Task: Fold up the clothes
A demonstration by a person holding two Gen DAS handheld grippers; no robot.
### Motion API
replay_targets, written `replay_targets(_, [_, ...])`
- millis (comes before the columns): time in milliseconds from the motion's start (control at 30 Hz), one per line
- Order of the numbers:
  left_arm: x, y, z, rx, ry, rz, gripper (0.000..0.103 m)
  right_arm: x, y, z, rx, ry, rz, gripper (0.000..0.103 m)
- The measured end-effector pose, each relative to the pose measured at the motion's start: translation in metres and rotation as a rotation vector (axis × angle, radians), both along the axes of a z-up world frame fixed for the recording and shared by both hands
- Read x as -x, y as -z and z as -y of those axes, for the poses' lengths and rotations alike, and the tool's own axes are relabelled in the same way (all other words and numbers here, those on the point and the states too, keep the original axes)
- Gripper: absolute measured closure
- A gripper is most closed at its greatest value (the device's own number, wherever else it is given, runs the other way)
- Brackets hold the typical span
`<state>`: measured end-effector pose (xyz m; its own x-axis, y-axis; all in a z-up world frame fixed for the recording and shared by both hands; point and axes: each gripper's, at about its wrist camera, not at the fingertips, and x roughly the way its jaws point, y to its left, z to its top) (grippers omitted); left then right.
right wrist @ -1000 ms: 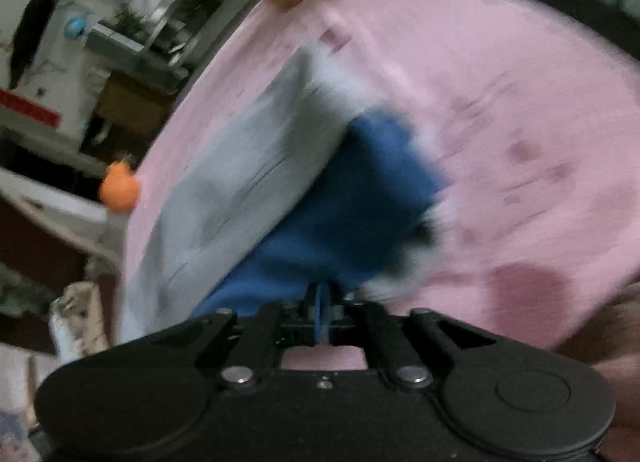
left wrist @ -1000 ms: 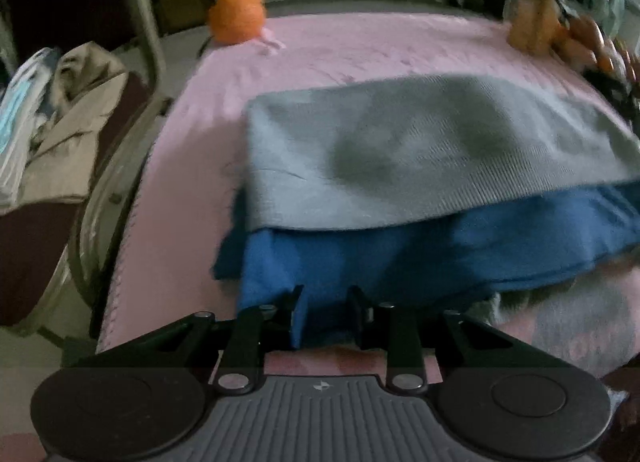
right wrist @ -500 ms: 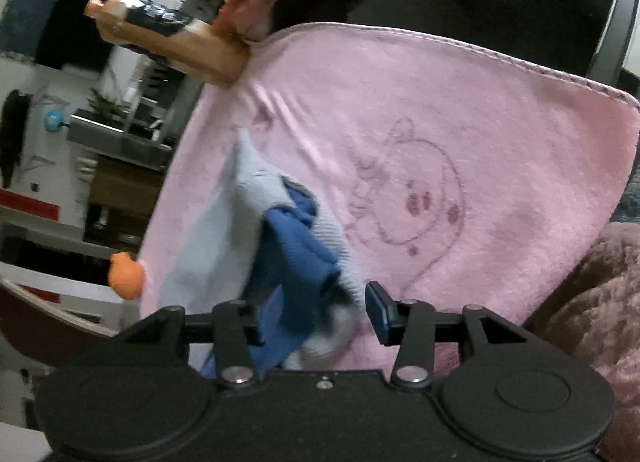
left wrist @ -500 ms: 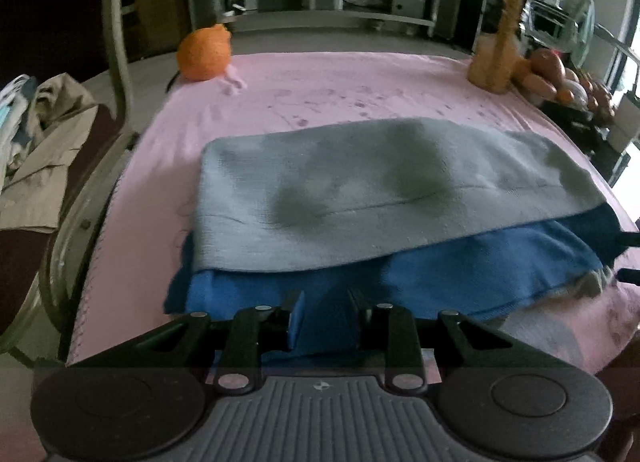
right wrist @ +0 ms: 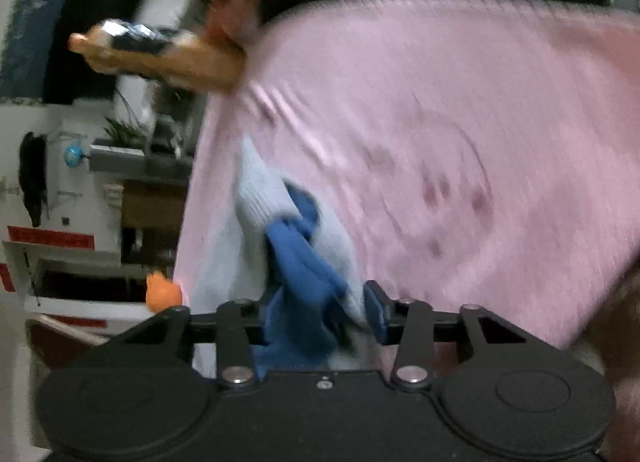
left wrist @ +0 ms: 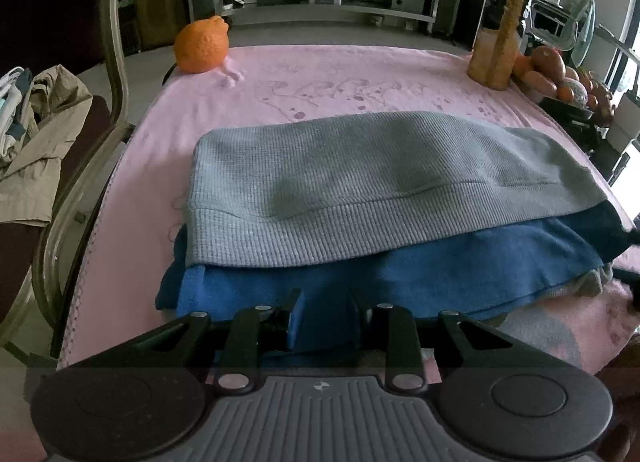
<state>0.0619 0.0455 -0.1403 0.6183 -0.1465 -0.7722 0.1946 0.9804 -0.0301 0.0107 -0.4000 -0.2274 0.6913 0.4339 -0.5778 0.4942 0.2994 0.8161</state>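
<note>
Soft, limp grey-and-blue knit garment [left wrist: 360,189] on pink towel [left wrist: 320,73]: left gripper [left wrist: 323,312] clamps its near blue hem; right gripper [right wrist: 320,310] closing round bunched end.

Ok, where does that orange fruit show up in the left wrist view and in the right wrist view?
Left wrist: the orange fruit sits upper left, on the far corner of the pink towel.
Right wrist: it is a small orange blob at lower left, beside the towel's edge, just above the gripper body.
Shared landmark: the juice bottle, upper right in the left view, upper left and lying sideways in the right view.
</note>
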Motion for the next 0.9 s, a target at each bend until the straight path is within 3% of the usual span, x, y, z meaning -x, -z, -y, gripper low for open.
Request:
replay_targets(100, [-0.002,0.001,0.003,-0.003,0.008,-0.007,0.075,0.000,0.007,-0.004,-0.074,-0.024,-0.004,0.062])
replay_targets(300, [-0.002,0.002,0.003,-0.013,0.008,-0.008,0.075,-0.001,0.004,-0.021,0.048,0.143,0.118,0.061])
replay_targets(367, [-0.003,0.002,0.001,-0.006,-0.002,-0.011,0.075,-0.004,0.000,-0.029,0.106,0.124,0.137,0.059])
replay_targets(467, [-0.004,0.002,0.000,0.004,-0.009,-0.013,0.075,-0.012,-0.001,-0.032,0.076,0.056,0.164,0.059])
replay_targets(567, [-0.004,0.002,0.001,0.002,-0.002,-0.011,0.075,-0.014,-0.013,-0.033,0.211,0.079,0.156,0.059])
replay_targets(700, [-0.004,0.003,0.002,-0.009,0.001,-0.013,0.075,-0.020,-0.030,-0.037,0.457,0.097,0.154,0.047])
replay_targets(833, [-0.004,0.003,0.001,-0.010,0.001,-0.015,0.075,-0.026,-0.020,-0.033,0.391,0.063,0.179,0.037])
replay_targets(900, [-0.005,0.003,0.001,-0.008,-0.001,-0.015,0.075,-0.025,-0.017,-0.028,0.337,0.063,0.190,0.037])
